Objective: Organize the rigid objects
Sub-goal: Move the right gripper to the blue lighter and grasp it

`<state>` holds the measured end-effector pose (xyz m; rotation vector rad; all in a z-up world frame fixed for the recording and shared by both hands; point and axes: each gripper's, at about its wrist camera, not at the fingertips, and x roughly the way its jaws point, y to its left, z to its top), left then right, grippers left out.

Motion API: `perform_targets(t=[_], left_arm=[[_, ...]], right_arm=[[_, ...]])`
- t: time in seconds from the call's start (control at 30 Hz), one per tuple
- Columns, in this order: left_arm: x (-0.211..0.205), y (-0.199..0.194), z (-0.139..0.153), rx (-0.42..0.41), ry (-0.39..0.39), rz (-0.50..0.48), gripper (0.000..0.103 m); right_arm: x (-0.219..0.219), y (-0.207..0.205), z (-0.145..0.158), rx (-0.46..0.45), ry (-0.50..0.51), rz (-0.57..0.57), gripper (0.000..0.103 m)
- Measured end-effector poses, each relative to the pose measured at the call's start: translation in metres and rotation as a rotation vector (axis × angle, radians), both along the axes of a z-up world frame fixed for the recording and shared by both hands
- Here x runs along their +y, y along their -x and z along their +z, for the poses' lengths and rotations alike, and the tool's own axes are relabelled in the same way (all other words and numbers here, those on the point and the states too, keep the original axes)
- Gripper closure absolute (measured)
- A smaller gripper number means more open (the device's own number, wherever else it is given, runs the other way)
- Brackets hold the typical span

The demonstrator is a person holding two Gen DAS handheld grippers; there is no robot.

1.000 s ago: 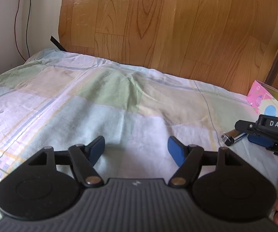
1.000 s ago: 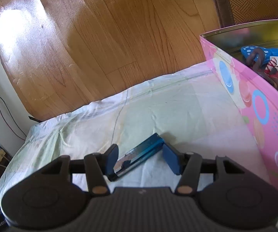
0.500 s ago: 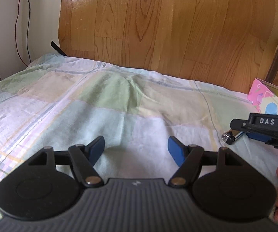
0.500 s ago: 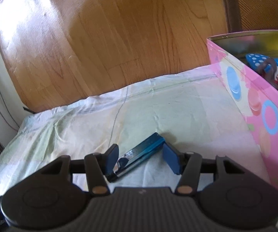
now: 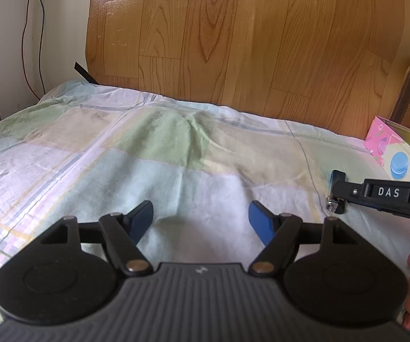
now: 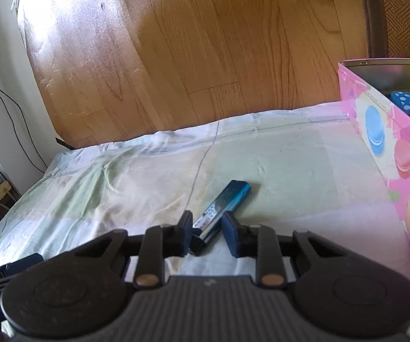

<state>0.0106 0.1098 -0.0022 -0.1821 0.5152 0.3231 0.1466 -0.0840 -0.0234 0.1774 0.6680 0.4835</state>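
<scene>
The slim blue-and-chrome metal lighter [image 6: 222, 209] lies flat on the bed's pastel checked sheet [image 6: 136, 182], its near end between the blue pads of the right gripper [image 6: 207, 232]. Those jaws have narrowed around that end; the left pad seems to touch it, a sliver of gap shows beside the right pad, so whether the grip is firm I cannot tell. Behind the bed stands a wood-grain panel [image 5: 247, 40]. To the right sits a pink tin box printed with macarons [image 6: 399, 154], lid off, with blue polka-dot items inside. The left gripper [image 5: 200, 221] hovers over bare sheet, jaws spread wide and holding nothing. The lighter is near the tin, not touching it.
</scene>
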Motion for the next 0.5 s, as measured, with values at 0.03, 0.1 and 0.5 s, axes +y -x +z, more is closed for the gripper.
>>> perform_targets(t=[0.03,0.1,0.5], left_arm=[[0.000,0.000,0.000,0.000,0.000,0.000,0.027],[0.001,0.000,0.000,0.000,0.000,-0.001,0.027],[0.003,0.002,0.002,-0.010,0.005,0.008,0.027]], right_arm=[[0.000,0.000,0.000,-0.001,0.002,0.003,0.079],[0.001,-0.001,0.000,-0.004,0.008,0.005,0.079],[0.032,0.007,0.000,-0.040,0.138,0.164,0.088]])
